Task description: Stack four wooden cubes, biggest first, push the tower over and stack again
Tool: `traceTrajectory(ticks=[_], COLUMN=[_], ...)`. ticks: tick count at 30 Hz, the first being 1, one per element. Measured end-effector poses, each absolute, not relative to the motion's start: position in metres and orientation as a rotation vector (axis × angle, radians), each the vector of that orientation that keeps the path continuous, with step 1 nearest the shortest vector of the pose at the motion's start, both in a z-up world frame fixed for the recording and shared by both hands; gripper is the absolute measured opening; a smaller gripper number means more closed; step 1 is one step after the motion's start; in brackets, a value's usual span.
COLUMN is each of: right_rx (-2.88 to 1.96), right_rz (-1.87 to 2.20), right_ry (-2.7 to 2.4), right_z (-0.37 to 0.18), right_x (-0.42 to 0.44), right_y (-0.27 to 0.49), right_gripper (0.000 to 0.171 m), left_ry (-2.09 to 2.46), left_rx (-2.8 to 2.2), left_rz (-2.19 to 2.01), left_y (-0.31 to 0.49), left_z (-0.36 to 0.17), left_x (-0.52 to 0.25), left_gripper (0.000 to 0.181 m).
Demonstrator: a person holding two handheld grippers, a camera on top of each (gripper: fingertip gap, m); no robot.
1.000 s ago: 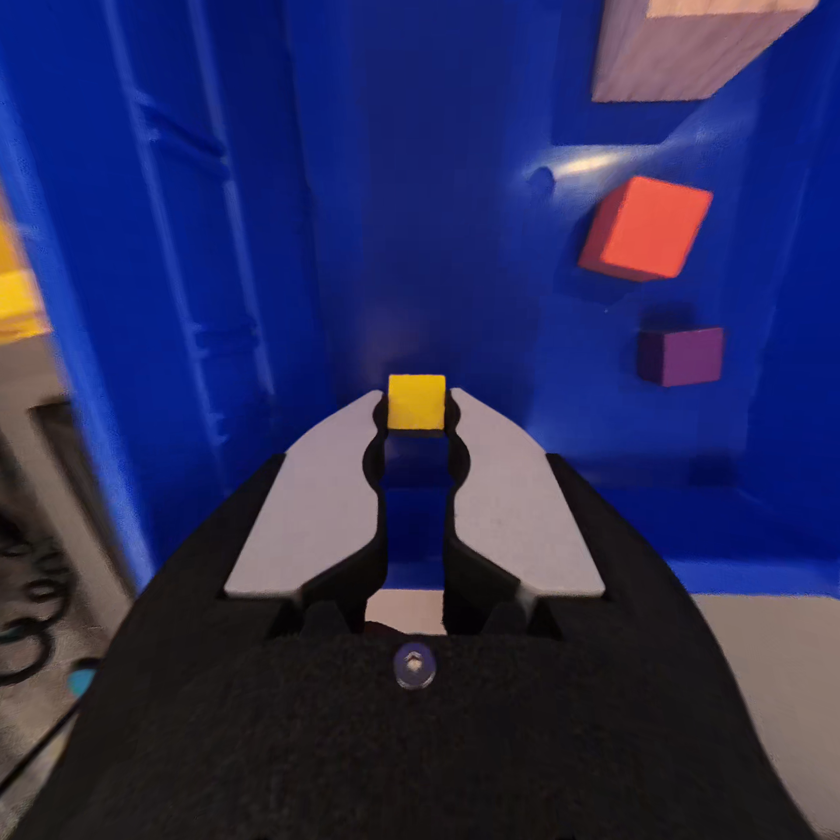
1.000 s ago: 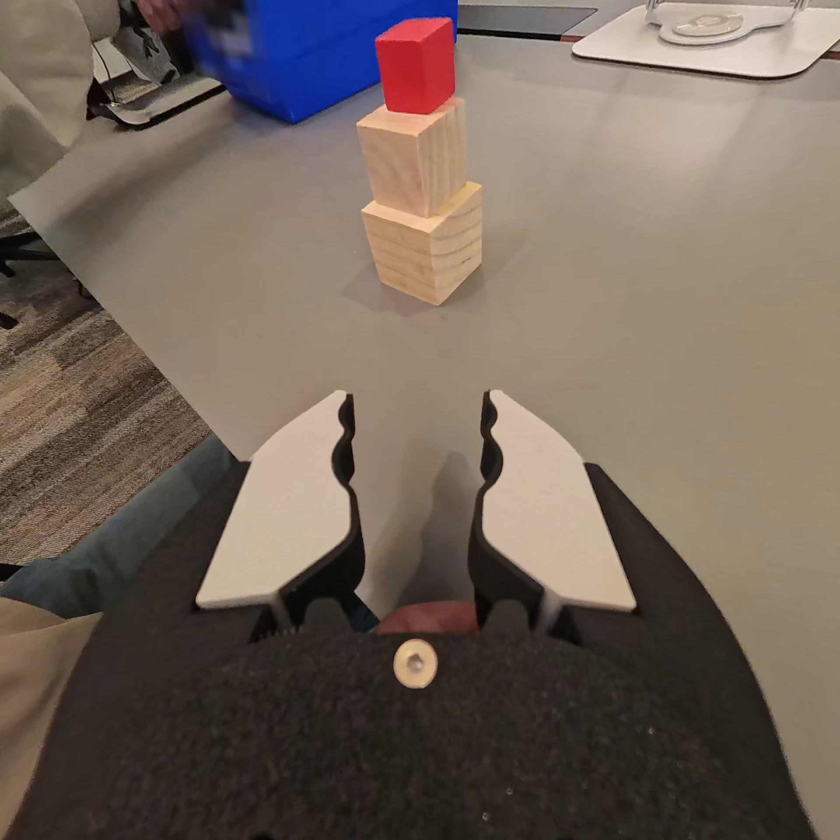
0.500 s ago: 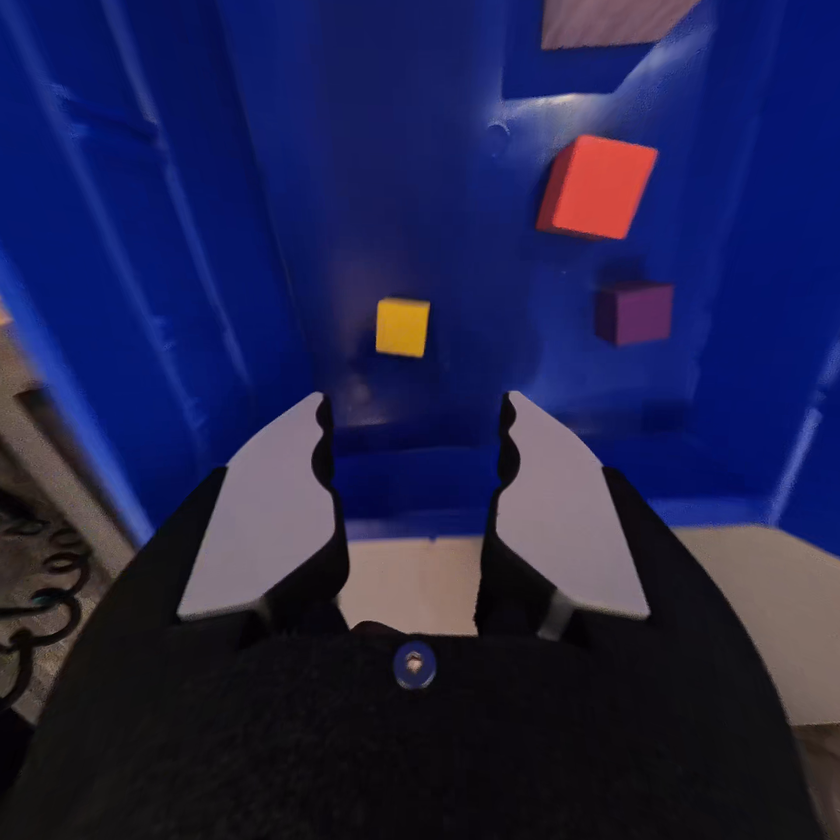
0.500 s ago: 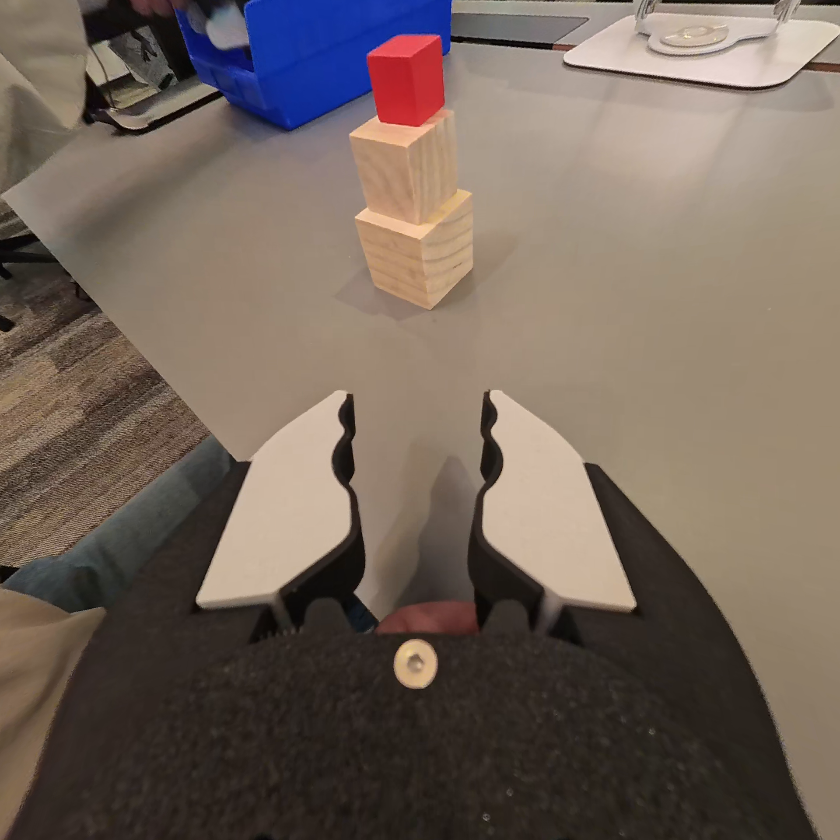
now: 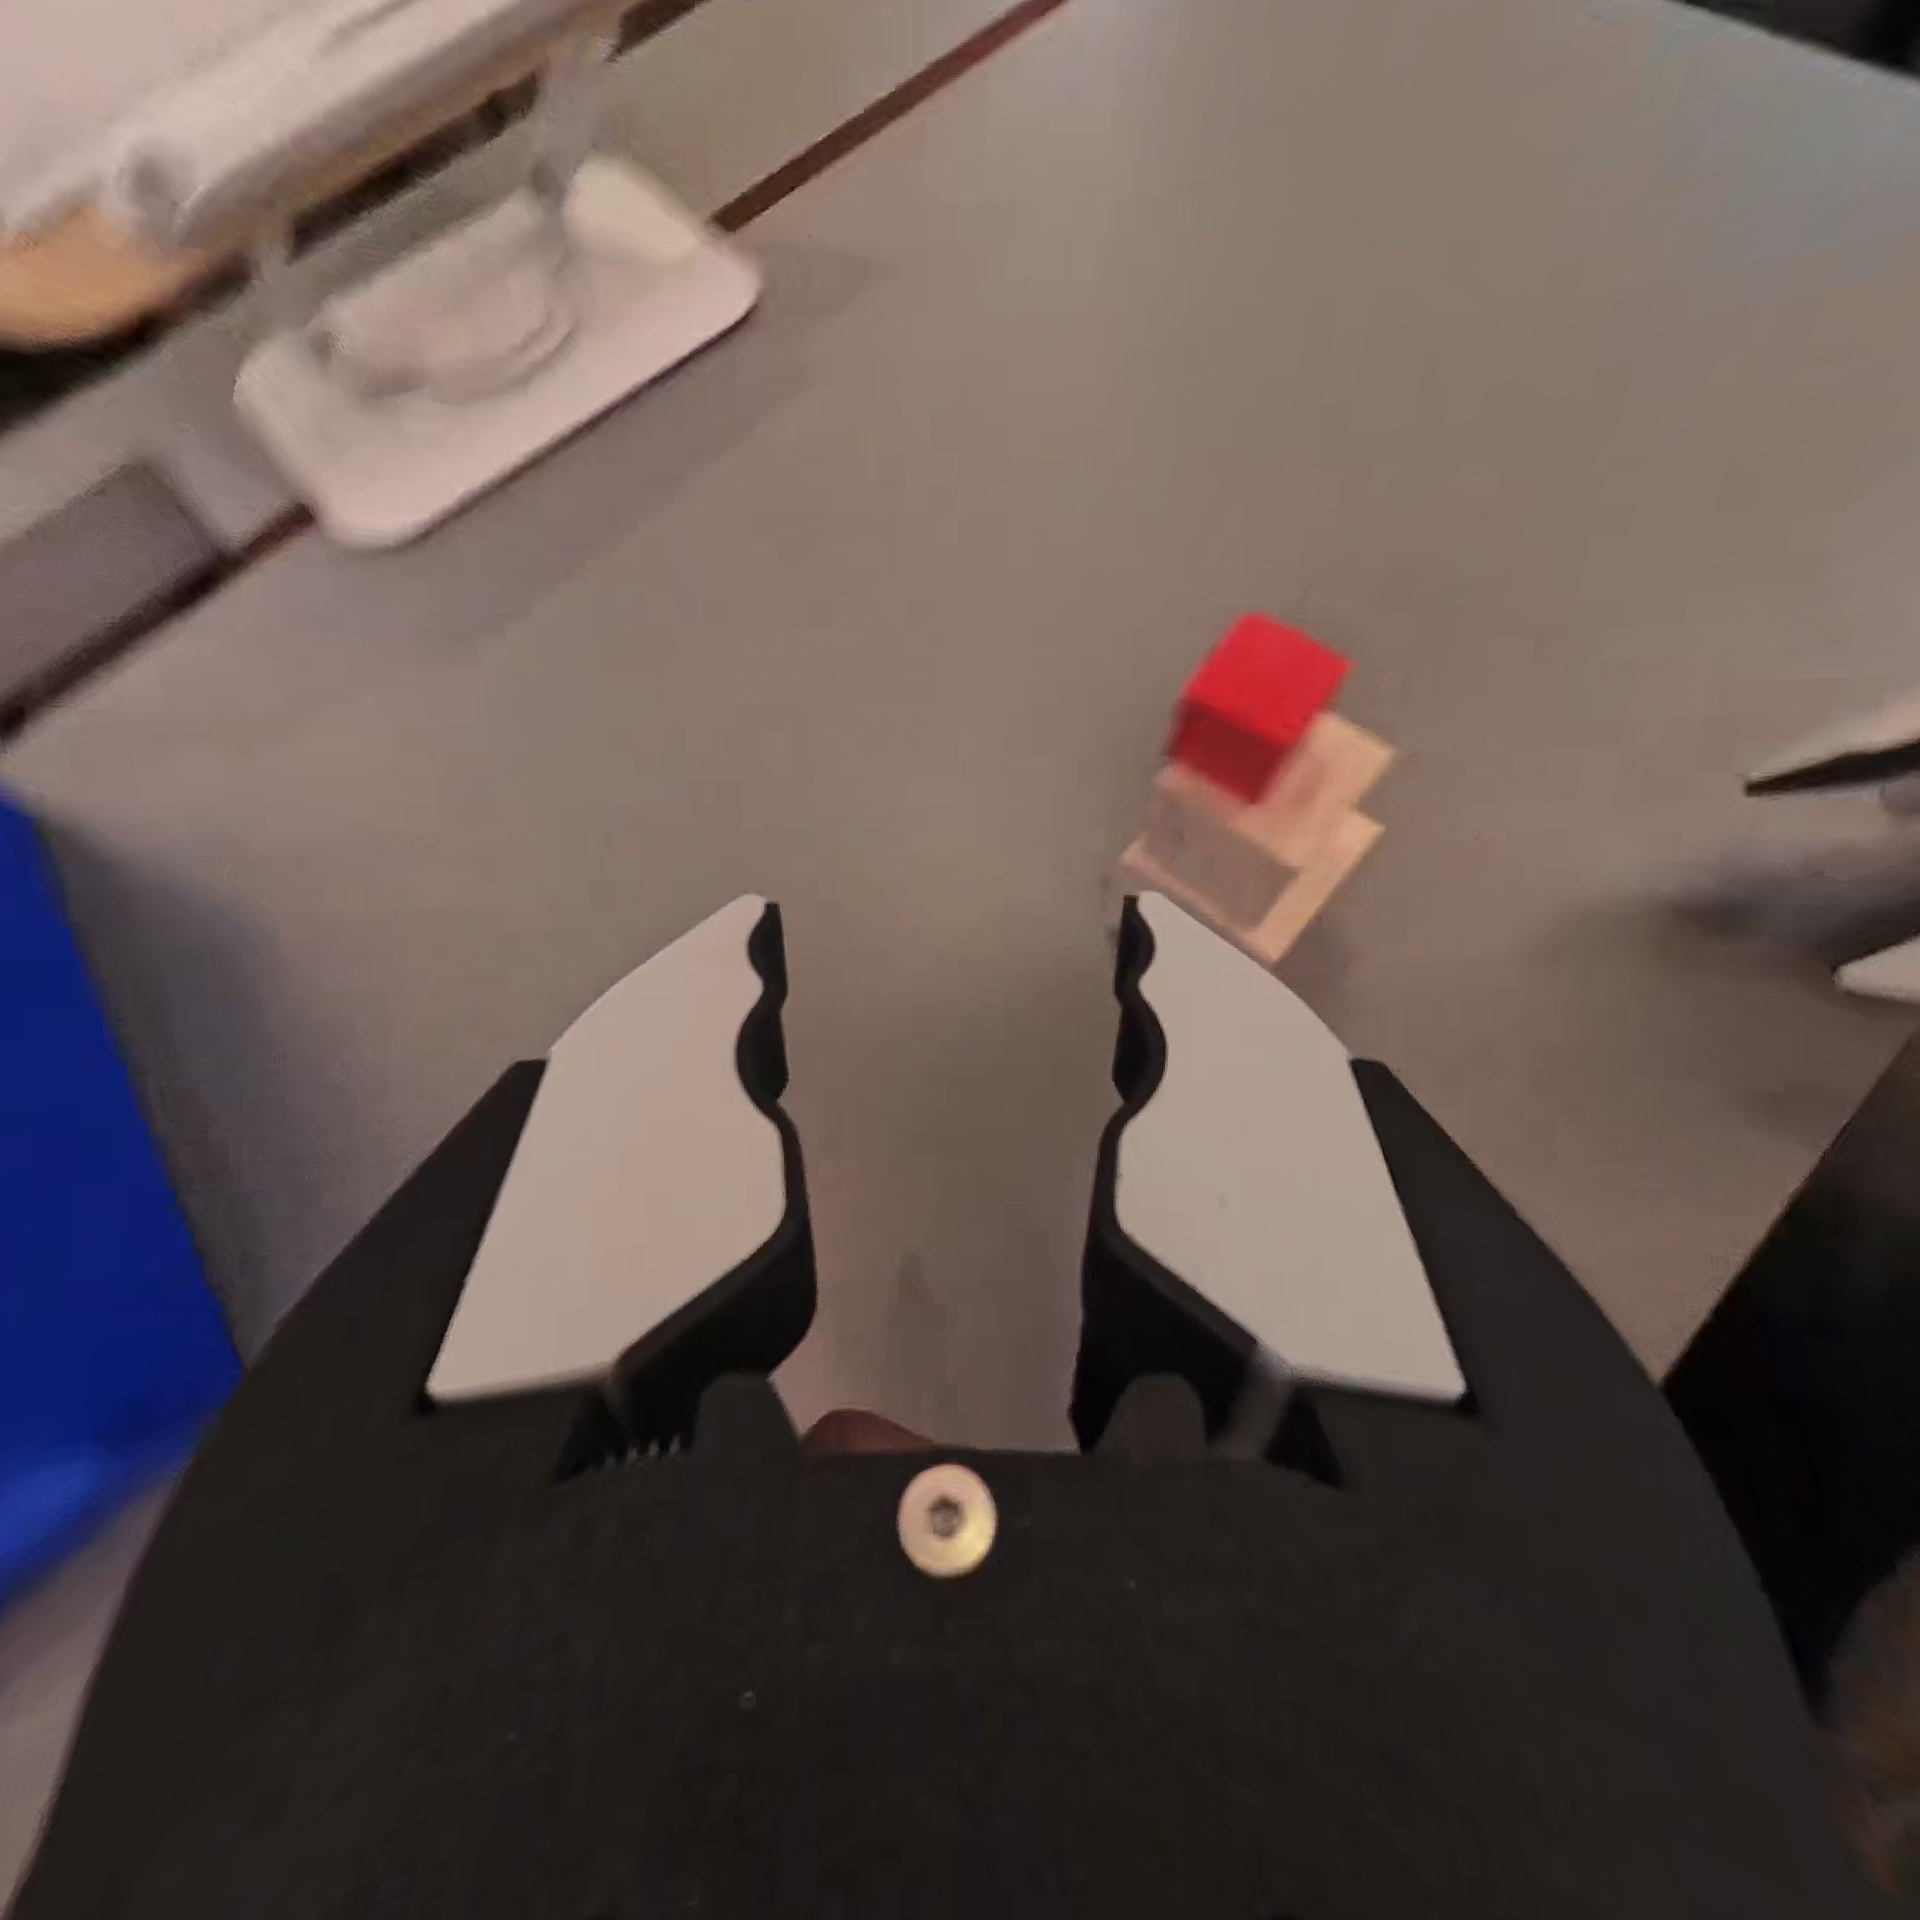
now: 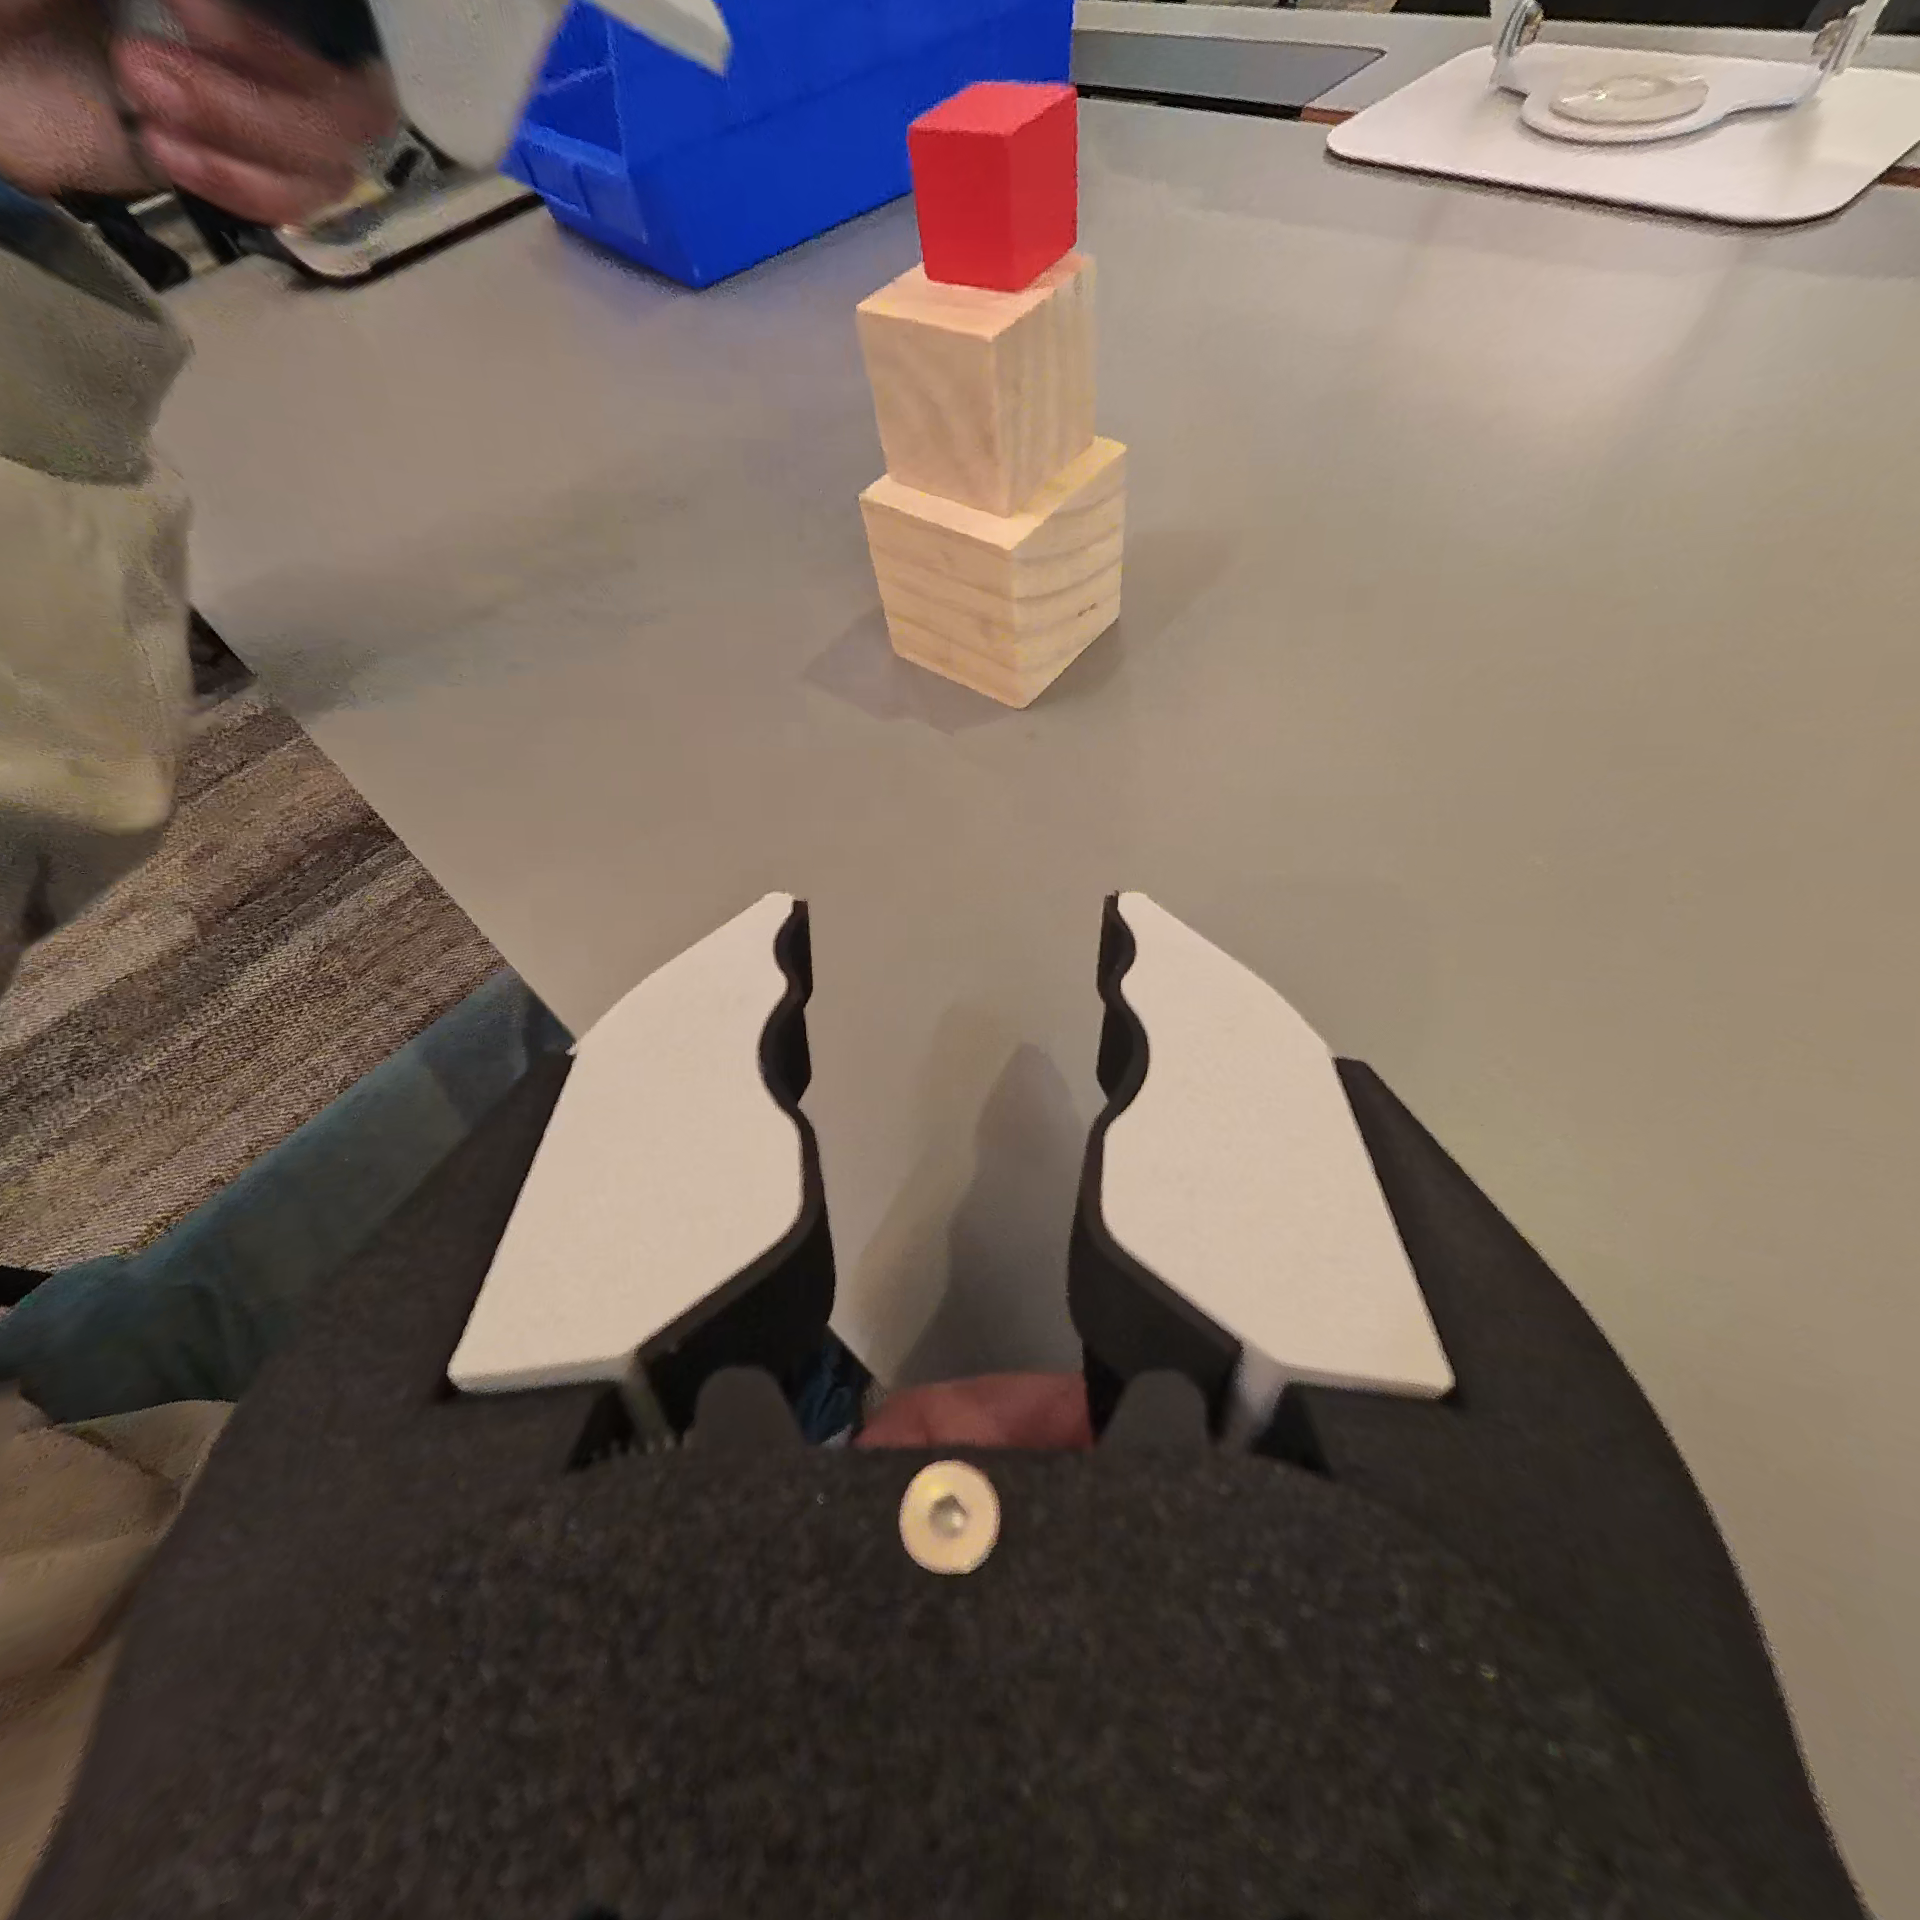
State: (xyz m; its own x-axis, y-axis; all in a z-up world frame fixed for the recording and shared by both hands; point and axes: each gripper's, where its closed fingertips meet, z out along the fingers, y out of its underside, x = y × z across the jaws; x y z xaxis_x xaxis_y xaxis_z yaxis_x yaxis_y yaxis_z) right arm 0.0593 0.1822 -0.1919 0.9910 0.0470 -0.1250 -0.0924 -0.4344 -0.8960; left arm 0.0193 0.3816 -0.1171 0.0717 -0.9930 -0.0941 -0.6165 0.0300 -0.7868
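A tower of three cubes stands on the grey table (image 6: 1455,727): a large pale wooden cube (image 6: 997,582) at the bottom, a smaller wooden cube (image 6: 977,384) on it, and a red cube (image 6: 992,197) on top. My right gripper (image 6: 953,902) is open and empty, low over the table, short of the tower. My left gripper (image 5: 948,904) is open and empty above the table. In its view the red cube (image 5: 1257,707) and the wooden cubes (image 5: 1278,883) lie ahead to the right. The left gripper's fingers (image 6: 468,83) show blurred at top left.
A blue bin (image 6: 790,125) stands behind the tower; it also shows at the left edge of the left wrist view (image 5: 83,1195). A white pad with a clear stand (image 6: 1621,135) lies at the back right. The table edge and carpet floor (image 6: 208,987) are to the left.
My left gripper let go of a yellow cube inside the blue bin, opened, came out of the bin and swung over the table towards the tower. The right gripper has barely moved.
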Motion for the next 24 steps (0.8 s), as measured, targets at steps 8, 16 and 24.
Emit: traceTrajectory(ticks=[8, 16, 24], right_rx=[-2.002, -2.003, -1.991], right_rz=[0.135, 0.136, 0.147], right_ry=[0.026, 0.023, 0.039], right_z=[-0.184, -0.183, -0.179], right_x=[0.062, 0.062, 0.065], right_y=[0.178, 0.178, 0.176], right_gripper=[0.053, 0.053, 0.052], left_ry=[2.238, 2.445, 2.257], left_rx=[-1.313, -1.314, -1.325], left_rz=[-0.747, -0.643, -0.657], left_y=[0.324, 0.321, 0.355], left_z=[-0.120, -0.146, -0.105], left_x=[0.065, 0.079, 0.072], left_gripper=[0.060, 0.028, 0.028])
